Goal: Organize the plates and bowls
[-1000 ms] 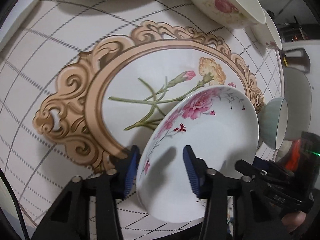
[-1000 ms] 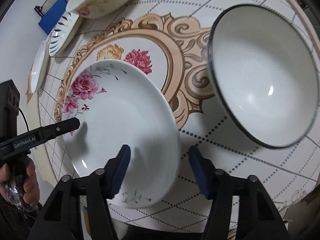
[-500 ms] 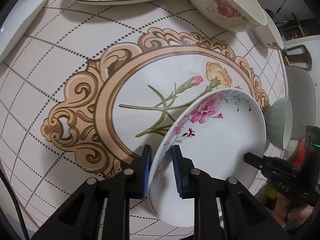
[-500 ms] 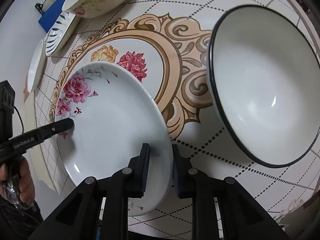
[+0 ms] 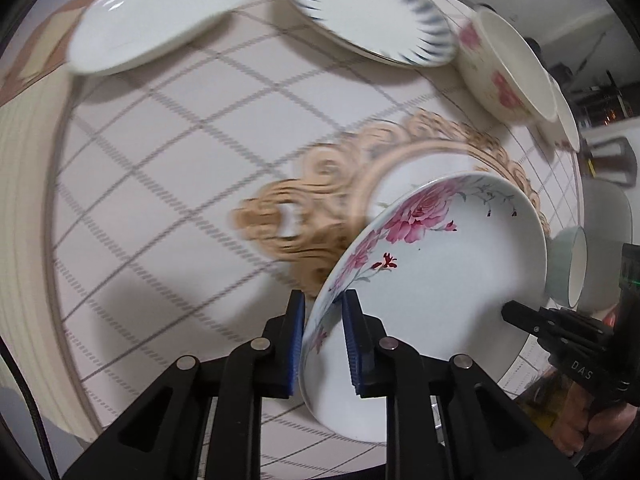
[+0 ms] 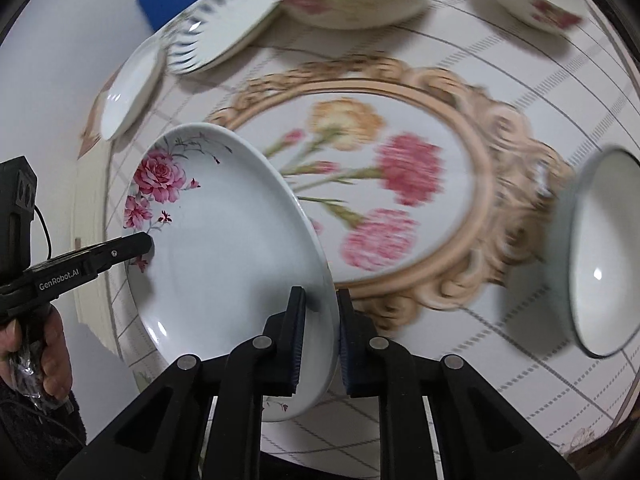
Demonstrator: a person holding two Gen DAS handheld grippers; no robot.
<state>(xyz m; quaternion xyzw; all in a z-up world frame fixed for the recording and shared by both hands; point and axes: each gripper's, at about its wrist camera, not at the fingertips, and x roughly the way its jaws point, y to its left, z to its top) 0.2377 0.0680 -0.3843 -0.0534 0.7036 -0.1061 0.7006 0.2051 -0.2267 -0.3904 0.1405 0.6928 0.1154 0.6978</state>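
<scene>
I have my left gripper (image 5: 323,344) closed down on the near-left rim of the rose plate (image 5: 432,280), blue ribbed pads on either face of the rim, and my right gripper (image 6: 320,340) pinched the same way on the opposite edge. Each tool's black nose shows in the other's view. The plate sits tilted between them, its far edge raised off the tablecloth (image 5: 168,168) and, as far as I can judge, carried clear of it (the blurred background suggests I am in mid-move).

So I read the step as the carry: one plate held two-handed, not yet set down. The next move calls for keeping both grips level with each other and choosing a stack, most likely the plain white plate (image 5: 160,16) or the blue-striped plate (image 5: 376,16) at the far side.

The plate is glazed ceramic, shallow, smooth and glossy, with pink roses printed along one side; slick glaze under narrow pads could slip if I twist. The cloth is matte, with a dotted lattice and an ornate tan frame. Beyond lie a cream floral bowl (image 5: 508,68) and a deep dark-rimmed bowl (image 6: 604,252).
</scene>
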